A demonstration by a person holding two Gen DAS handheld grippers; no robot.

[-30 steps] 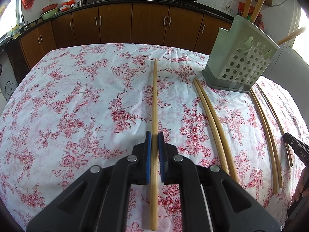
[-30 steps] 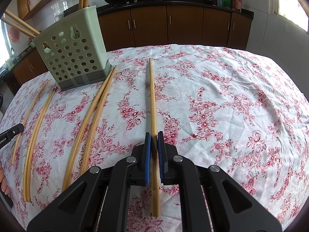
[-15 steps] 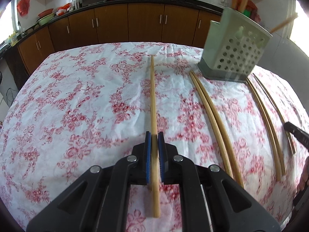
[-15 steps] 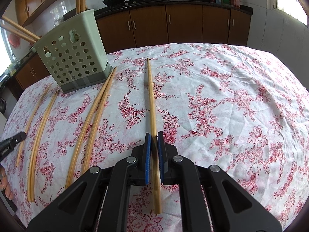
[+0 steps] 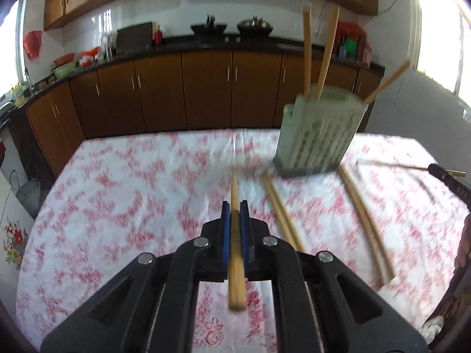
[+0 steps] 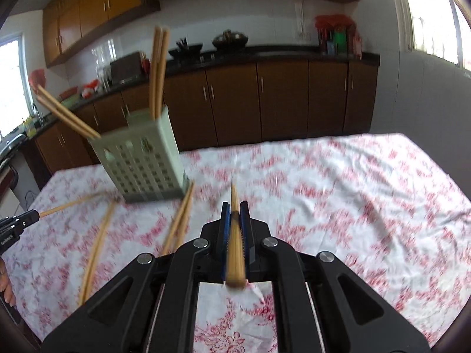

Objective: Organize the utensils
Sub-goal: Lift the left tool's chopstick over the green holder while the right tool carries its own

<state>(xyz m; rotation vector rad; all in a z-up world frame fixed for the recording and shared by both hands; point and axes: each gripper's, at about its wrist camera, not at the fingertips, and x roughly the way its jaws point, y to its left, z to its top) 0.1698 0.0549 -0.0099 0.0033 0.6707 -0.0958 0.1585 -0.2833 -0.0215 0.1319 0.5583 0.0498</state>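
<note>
My left gripper point(image 5: 235, 206) is shut on a long bamboo chopstick point(image 5: 236, 253) and holds it lifted above the floral tablecloth point(image 5: 123, 200). My right gripper point(image 6: 234, 207) is shut on another bamboo chopstick point(image 6: 234, 247), also lifted. A pale green perforated utensil holder point(image 5: 318, 135) with several chopsticks standing in it sits on the far part of the table; it also shows in the right wrist view point(image 6: 144, 161). More chopsticks lie on the cloth point(image 5: 279, 209) point(image 5: 365, 223) point(image 6: 94, 250) point(image 6: 179, 220). The view is motion-blurred.
Brown kitchen cabinets point(image 5: 182, 94) and a black counter with pots stand behind the table. The other gripper's tip shows at the right edge of the left wrist view point(image 5: 450, 179) and at the left edge of the right wrist view point(image 6: 17, 226).
Both grippers have risen and tilted up with their chopsticks, which have left the cloth. The views now look toward the cabinets and the holder.
</note>
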